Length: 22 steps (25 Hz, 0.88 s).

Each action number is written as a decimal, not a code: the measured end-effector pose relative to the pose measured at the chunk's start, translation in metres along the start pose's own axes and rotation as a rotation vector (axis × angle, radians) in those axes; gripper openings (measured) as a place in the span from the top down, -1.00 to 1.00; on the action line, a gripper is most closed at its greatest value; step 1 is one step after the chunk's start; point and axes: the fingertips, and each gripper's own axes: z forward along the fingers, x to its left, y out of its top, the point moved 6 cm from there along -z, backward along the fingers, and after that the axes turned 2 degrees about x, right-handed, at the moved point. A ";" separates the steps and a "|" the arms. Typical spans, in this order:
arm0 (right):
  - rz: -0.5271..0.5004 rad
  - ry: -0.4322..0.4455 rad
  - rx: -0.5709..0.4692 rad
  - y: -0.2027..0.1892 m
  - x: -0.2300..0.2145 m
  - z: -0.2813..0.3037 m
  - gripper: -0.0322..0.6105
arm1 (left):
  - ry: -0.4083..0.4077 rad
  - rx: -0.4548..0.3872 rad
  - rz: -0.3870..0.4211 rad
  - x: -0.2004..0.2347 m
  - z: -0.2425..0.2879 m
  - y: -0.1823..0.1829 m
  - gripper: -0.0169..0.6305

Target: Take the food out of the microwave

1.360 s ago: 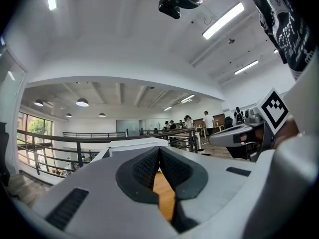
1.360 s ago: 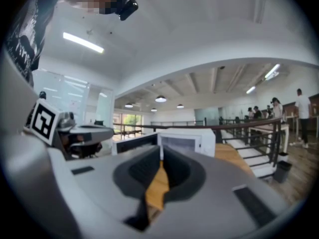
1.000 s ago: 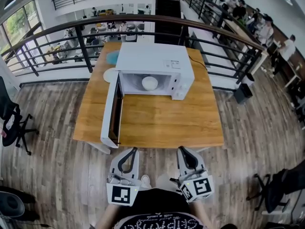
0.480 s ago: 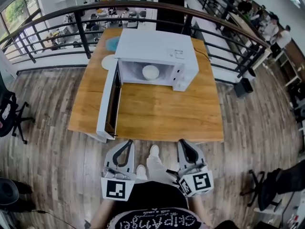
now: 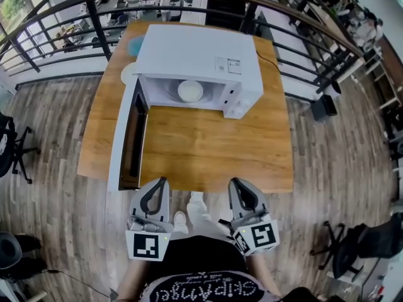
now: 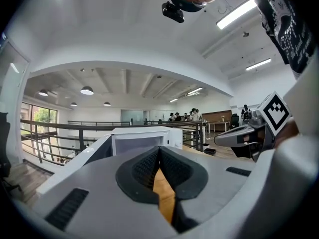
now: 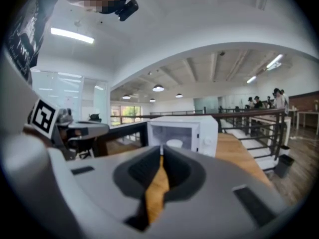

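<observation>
A white microwave (image 5: 196, 58) stands at the far side of a wooden table (image 5: 208, 146), its door (image 5: 128, 140) swung open to the left. Inside sits a white bowl of food (image 5: 190, 90), also seen in the right gripper view (image 7: 174, 143). My left gripper (image 5: 162, 182) and right gripper (image 5: 233, 182) hover side by side just short of the table's near edge, both shut and empty, pointing at the microwave. In the left gripper view the left gripper (image 6: 159, 149) faces the microwave (image 6: 141, 138). The right gripper (image 7: 161, 149) faces the open cavity (image 7: 174, 133).
A white plate (image 5: 128, 73) and a blue item (image 5: 135, 43) lie on the table left of the microwave. A black railing (image 5: 296, 49) runs behind the table. Office chairs (image 5: 9, 146) stand on the wooden floor at both sides. People sit far off at the back right.
The table and microwave have come nearer and lower in the head view. Both grippers have advanced to the table's near edge, still shut.
</observation>
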 end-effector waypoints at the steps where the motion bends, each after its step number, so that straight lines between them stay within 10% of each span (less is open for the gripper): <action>1: -0.001 0.006 0.000 0.002 -0.008 0.008 0.78 | 0.003 0.001 -0.001 0.000 0.011 0.000 0.85; 22: -0.013 0.109 -0.011 0.023 -0.120 0.101 0.78 | 0.107 0.023 0.006 -0.011 0.134 0.013 0.85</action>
